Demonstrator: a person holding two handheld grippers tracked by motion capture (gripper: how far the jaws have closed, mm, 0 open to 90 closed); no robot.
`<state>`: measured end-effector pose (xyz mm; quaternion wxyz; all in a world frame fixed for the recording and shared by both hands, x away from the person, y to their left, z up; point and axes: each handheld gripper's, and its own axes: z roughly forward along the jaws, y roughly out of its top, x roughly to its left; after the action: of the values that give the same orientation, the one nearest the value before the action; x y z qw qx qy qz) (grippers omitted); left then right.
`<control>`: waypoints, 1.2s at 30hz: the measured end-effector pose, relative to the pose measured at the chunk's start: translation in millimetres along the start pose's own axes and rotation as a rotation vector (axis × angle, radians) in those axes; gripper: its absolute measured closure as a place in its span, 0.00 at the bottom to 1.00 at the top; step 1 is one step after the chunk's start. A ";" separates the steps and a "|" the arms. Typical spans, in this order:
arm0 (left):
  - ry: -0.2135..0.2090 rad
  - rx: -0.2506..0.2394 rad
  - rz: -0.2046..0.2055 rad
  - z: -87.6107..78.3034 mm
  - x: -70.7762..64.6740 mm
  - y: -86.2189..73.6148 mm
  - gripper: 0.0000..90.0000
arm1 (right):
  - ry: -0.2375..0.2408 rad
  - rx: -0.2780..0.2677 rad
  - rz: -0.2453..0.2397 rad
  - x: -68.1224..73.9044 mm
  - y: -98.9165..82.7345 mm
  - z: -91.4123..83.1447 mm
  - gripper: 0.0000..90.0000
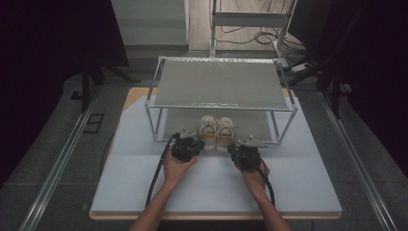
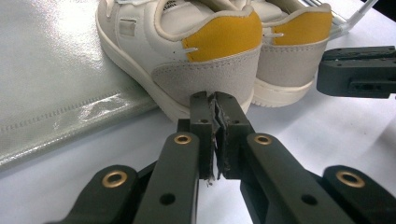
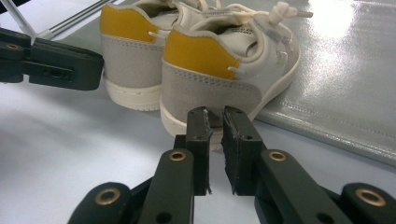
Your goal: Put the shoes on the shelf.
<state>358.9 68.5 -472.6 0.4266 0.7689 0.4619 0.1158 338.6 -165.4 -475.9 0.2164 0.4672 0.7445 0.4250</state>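
A pair of white sneakers with yellow heel tabs stands heels toward me at the front edge of the rack's lower shelf. In the left gripper view the left shoe is close ahead, with the right shoe beside it. My left gripper is shut with nothing in it, its tips just short of the left shoe's heel. My right gripper stands behind the right shoe, with a narrow gap between its jaws and nothing in it. From above, the left gripper and the right gripper flank the shoes.
A two-tier metal rack with silvery shelf sheets stands at the back of the pale table mat. Its thin upright posts frame the shoes. Cables and a frame lie on the floor behind. Dark surroundings lie on both sides.
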 end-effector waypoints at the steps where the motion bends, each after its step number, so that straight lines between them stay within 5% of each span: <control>1: 0.000 -0.001 -0.001 0.4 0.4 0.3 0.96 | -0.001 -0.001 -0.001 0.2 0.4 -0.1 0.90; 36: -0.003 0.006 -0.004 10.0 -1.5 8.0 0.95 | -0.057 -0.022 0.003 -6.1 7.2 6.8 0.91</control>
<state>368.8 60.1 -472.3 0.4251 0.7695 0.4632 0.1123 350.0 -166.3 -474.1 0.2419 0.4780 0.7326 0.4199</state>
